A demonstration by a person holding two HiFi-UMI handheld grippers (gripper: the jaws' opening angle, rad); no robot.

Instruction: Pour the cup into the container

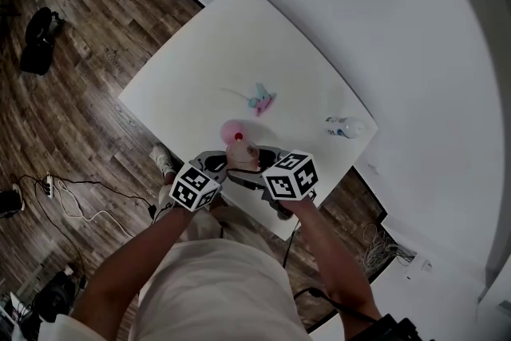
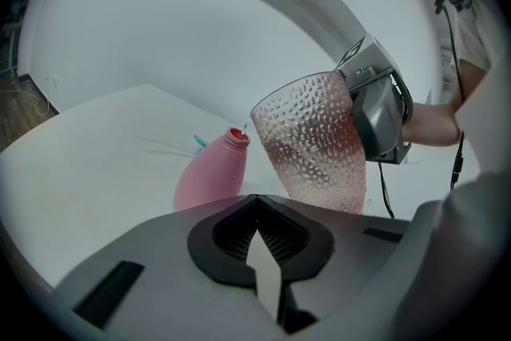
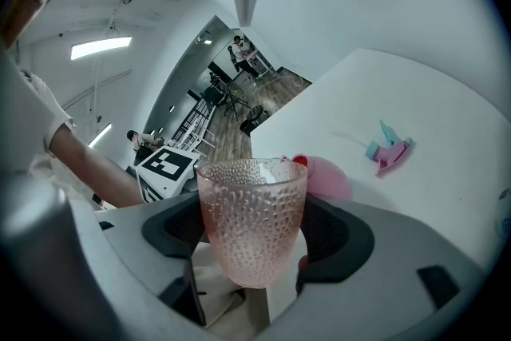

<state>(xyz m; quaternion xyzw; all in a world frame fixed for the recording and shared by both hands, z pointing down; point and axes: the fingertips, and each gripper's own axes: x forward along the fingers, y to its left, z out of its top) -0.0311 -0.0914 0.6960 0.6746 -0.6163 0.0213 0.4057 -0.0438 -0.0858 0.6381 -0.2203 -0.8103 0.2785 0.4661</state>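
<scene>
The left tongs (image 2: 257,208) are clenched on nothing, just behind the one pink plastic bottle (image 2: 209,178), which stands neck-up on the white counter (image 2: 88,148). To its right, the one pink dimpled glass cup (image 2: 313,141) tilts its rim toward that neck, grasped by the right tongs (image 3: 254,247).

Head view steeply down over table (image 1: 239,44); gripper views close, sharing cup (image 2: 311,144).
</scene>
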